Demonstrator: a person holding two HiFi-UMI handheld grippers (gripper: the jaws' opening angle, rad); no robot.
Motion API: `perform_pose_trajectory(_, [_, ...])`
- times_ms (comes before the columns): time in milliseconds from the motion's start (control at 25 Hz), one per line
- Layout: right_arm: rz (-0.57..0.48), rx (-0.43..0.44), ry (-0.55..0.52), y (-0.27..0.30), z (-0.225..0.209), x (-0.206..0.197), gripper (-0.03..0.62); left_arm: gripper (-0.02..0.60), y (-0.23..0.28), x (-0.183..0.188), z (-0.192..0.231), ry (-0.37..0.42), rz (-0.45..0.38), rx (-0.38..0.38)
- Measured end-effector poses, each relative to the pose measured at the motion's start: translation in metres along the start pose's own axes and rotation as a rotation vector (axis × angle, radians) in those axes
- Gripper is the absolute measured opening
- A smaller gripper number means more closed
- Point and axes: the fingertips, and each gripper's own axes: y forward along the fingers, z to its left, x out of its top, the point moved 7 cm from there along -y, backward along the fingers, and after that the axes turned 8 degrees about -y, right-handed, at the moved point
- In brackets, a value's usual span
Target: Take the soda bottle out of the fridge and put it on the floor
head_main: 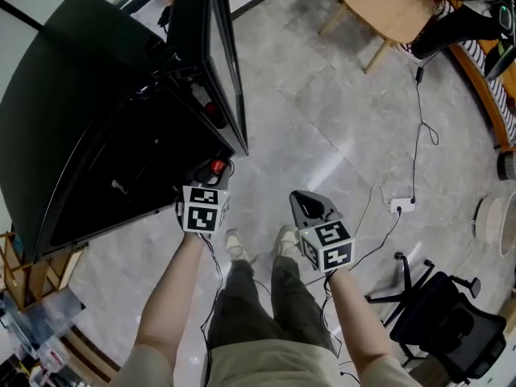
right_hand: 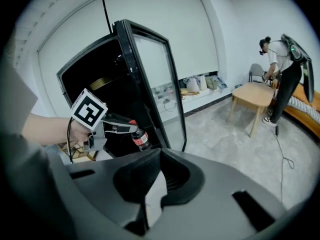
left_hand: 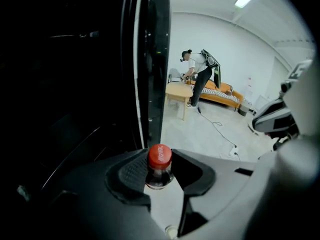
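A dark cola soda bottle with a red screw cap is seen clamped by its neck in the left gripper, whose two ribbed black jaws are closed on it just under the cap. The bottle is held in the air just in front of the tall black fridge, close beside the near edge of its open glass-fronted door. From the right gripper view it hangs tilted, cap towards the gripper and body slanting down. It is judged to be clear of the shelves, though the dark interior lies directly behind it on the left.

The right gripper is held to the right, well apart from the bottle. Its jaws are drawn together with nothing between them, and no part in the carrying is shown for it.

The first part of the job, the removal of the bottle from the fridge, is taken as done or very nearly so. The second part is not yet done: the grey stone-patterned floor lies well below the bottle, and no contact with it is seen. What is left, by this reading, is for the bottle to be lowered, stood upright on open floor to the right of the door, and released. The door is left standing open.
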Motion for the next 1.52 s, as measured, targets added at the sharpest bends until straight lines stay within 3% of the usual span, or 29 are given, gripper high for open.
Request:
perform_pose_trajectory(200, [-0.021, -0.082, 0.052, -0.035, -0.024, -0.012, -0.005, 0.132, 0.003, 0.022, -0.046, 0.111, -0.012, -0.06])
perform_pose_trajectory(600, [-0.003, -0.164, 0.139, -0.062, -0.062, -0.051, -0.005, 0.132, 0.037, 0.025, -0.117, 0.228, 0.032, -0.16])
perform_pose_trajectory(960, [0.017, -0.176, 0.197, -0.054, -0.092, -0.078, -0.005, 0.132, 0.07, 0.006, -0.15, 0.284, 0.103, -0.212])
perform_pose_trajectory(1520, [0.085, -0.148, 0.221, -0.017, -0.118, -0.122, -0.005, 0.132, 0.118, -0.032, -0.158, 0.3, 0.164, -0.222])
